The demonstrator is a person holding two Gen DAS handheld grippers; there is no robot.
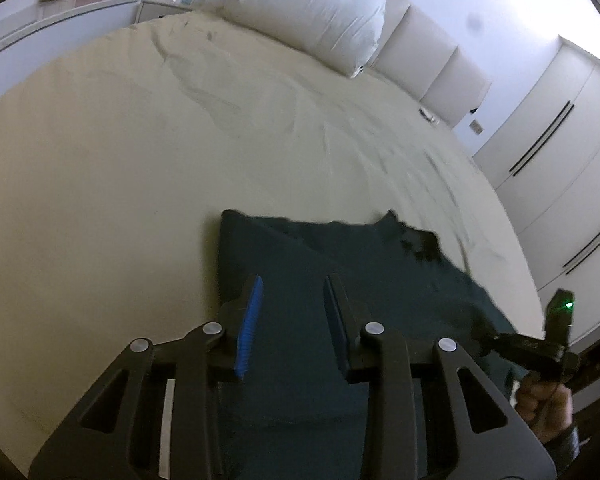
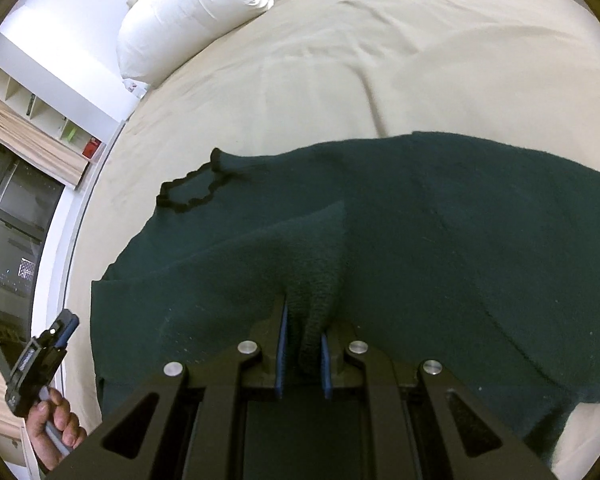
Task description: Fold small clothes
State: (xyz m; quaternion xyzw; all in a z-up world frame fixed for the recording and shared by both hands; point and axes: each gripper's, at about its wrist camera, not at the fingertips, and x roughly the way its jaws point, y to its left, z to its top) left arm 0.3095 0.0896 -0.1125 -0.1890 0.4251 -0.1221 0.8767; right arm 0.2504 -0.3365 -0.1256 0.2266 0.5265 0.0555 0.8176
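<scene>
Garment, dark green and knitted, lies spread on the cream sheet of the bed, toward the near edge; its scalloped black-trimmed opening sits at about 10 o'clock from the cloth's middle in the right wrist view. Right tool is clamped on a raised ridge of the green fabric, which bunches between the two blue pads. Left tool hovers over the garment's near portion with its fingers apart and no cloth between the pads (one pad shows bright blue, the other dark). In the left wrist view the right tool appears at about 4 o'clock, with the hand gripping its handle; in the right wrist view the left hand appears at about 8 o'clock. White pillow rests at the bed's head, well apart from the garment, at about 12 o'clock.
</scene>
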